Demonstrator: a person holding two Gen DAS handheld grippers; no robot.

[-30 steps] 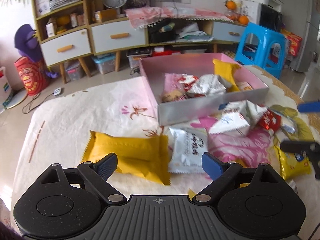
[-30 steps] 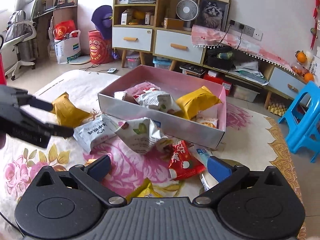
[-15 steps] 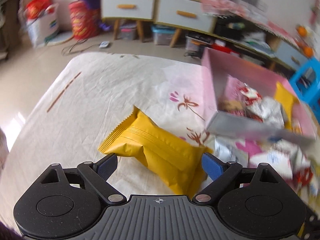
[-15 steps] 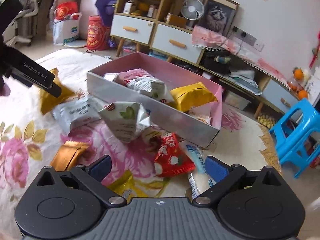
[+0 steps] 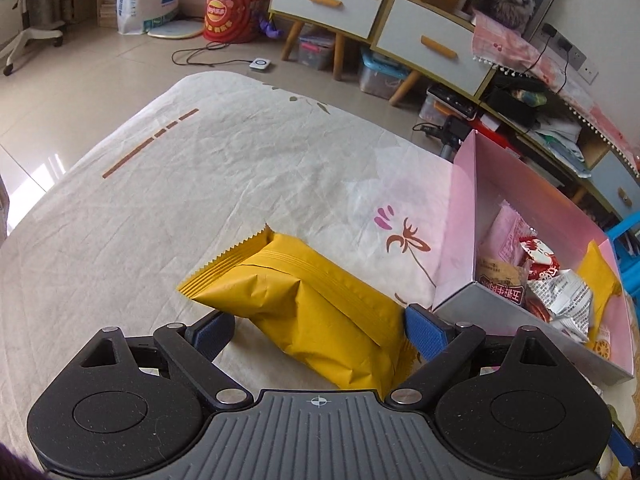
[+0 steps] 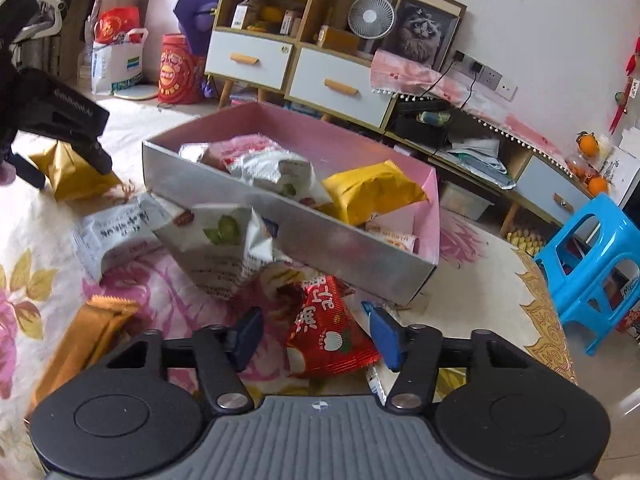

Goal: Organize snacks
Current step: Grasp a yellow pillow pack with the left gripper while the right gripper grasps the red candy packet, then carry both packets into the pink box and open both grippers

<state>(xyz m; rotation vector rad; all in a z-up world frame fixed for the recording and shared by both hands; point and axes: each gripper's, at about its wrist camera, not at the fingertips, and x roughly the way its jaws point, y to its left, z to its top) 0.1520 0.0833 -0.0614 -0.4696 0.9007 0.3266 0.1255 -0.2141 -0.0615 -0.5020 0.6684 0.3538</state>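
A yellow snack packet (image 5: 304, 304) lies on the floral tablecloth, left of the pink box (image 5: 460, 216). My left gripper (image 5: 316, 330) is open, its blue pads on either side of the packet's near end, not squeezing it. In the right wrist view the box (image 6: 320, 236) holds several packets, one of them yellow (image 6: 368, 192). My right gripper (image 6: 316, 338) is open, its pads either side of a red snack packet (image 6: 328, 332) on the cloth. The left gripper (image 6: 68, 132) shows at the far left over the yellow packet (image 6: 72, 176).
Loose packets lie in front of the box: a white and green one (image 6: 224, 248), a white one (image 6: 116, 232), an orange-brown one (image 6: 88, 336). A blue stool (image 6: 592, 264) stands off the table's right side. Cabinets (image 6: 288, 68) line the back wall.
My left gripper swung left and dropped down around the yellow packet. My right gripper moved down and forward, and the red packet now sits between its pads.
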